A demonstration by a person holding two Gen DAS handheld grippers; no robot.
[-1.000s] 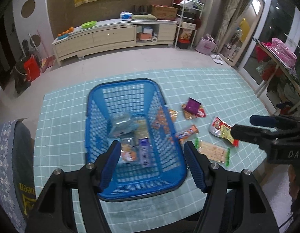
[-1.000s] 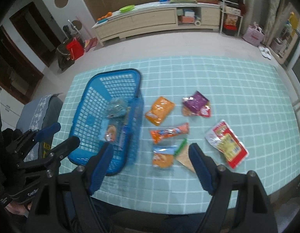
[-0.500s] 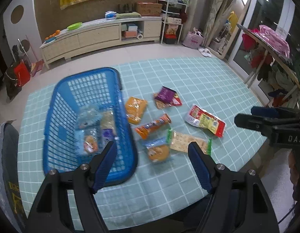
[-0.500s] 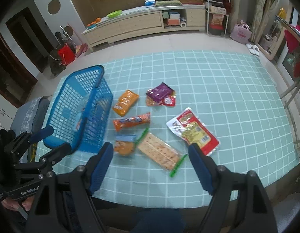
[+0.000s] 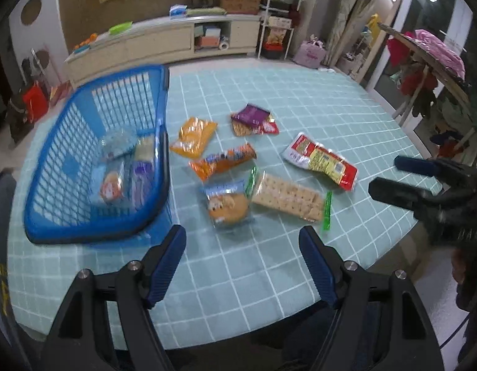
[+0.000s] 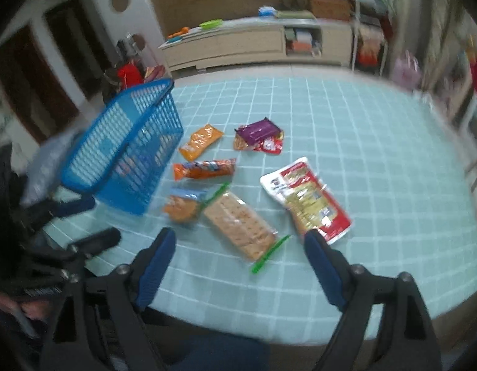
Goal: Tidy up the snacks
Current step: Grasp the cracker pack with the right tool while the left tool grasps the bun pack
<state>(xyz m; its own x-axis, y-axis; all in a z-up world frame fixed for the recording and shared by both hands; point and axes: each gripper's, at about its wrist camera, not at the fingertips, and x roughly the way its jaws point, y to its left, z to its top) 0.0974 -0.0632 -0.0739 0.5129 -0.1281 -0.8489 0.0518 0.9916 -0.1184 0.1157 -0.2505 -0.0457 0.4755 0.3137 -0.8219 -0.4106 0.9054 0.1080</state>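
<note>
Nearest in each wrist view, both claws stand wide apart and hold nothing. The left claw (image 5: 242, 245) hovers over the near edge of the pale green checked surface (image 5: 300, 92), with its blue-padded fingers (image 5: 167, 258) framing bare cloth. Just beyond its gap lies a clear packet holding a round orange pastry (image 5: 227, 205), and touching that on the right is a clear sleeve of square crackers with green ends (image 5: 286, 198). The right claw (image 6: 240, 249) hangs over the same near edge, and the cracker sleeve's nearer green end lies just ahead between its fingers, with the pastry packet off to the left of its gap.

Further out sit a long orange snack bag (image 5: 223, 160) and, to the right, a red, white and yellow flat packet (image 5: 320, 160), whose near corner comes close to the right claw's right finger in the right wrist view. Beyond them lie an orange pouch (image 5: 193, 136) and a purple packet lying on a red one (image 5: 253, 119).

Left of the loose snacks stands a blue plastic mesh basket (image 5: 159, 102), already holding several wrapped snacks (image 5: 127, 167). Its right wall runs just beside the orange pouch. Motion blur softens much of the right wrist view.
</note>
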